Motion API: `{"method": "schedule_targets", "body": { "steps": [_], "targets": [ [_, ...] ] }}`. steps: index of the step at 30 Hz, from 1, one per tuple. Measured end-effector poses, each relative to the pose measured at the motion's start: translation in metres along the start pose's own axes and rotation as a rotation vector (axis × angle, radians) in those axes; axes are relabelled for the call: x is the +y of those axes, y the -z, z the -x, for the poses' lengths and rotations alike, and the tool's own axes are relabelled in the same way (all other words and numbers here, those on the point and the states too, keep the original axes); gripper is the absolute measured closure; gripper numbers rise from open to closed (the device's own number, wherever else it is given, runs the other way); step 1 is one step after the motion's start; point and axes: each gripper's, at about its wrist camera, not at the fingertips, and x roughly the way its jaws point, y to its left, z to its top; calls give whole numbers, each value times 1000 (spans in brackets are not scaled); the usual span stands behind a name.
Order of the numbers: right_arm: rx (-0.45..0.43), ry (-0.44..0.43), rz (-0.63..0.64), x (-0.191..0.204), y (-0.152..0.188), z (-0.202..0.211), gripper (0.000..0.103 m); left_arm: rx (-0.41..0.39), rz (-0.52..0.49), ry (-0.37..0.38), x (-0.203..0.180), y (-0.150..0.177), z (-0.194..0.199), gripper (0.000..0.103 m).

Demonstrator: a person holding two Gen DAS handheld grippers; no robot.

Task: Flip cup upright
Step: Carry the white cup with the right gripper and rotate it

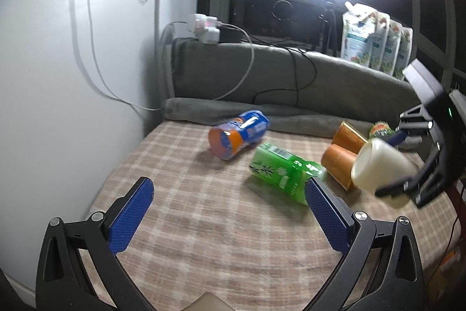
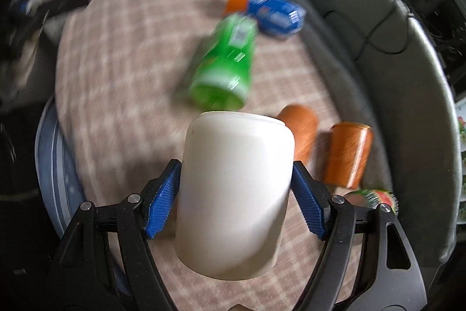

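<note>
A cream-white cup is clamped between the blue pads of my right gripper, lifted off the checked cloth and tilted. In the left wrist view the same cup hangs at the right in the right gripper, mouth facing left. My left gripper is open and empty, low over the near part of the checked cloth, left of the held cup.
A green cup and a blue-orange cup lie on their sides mid-cloth. Two orange cups lie beside the held cup. A small watermelon-patterned object sits near them. A grey cushion borders the back. A white wall is left.
</note>
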Motion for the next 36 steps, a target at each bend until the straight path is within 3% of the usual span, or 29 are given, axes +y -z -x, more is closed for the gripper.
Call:
{"method": "schedule_targets", "body": {
  "steps": [6, 13, 24, 27, 36],
  "targets": [
    [46, -19, 116, 32, 25, -20, 25, 20, -32, 24, -16, 3, 1, 0],
    [60, -52, 87, 30, 36, -28, 25, 43, -64, 45, -26, 7, 2, 0],
    [-56, -87, -20, 7, 35, 2, 17, 71, -120, 130, -40, 8, -2, 0],
    [-115, -68, -98, 1, 50, 22, 17, 97, -209, 191, -53, 5, -6, 0],
    [-298, -44, -440, 3, 139, 72, 17, 129, -675, 446, -123, 3, -14, 7]
  ]
}}
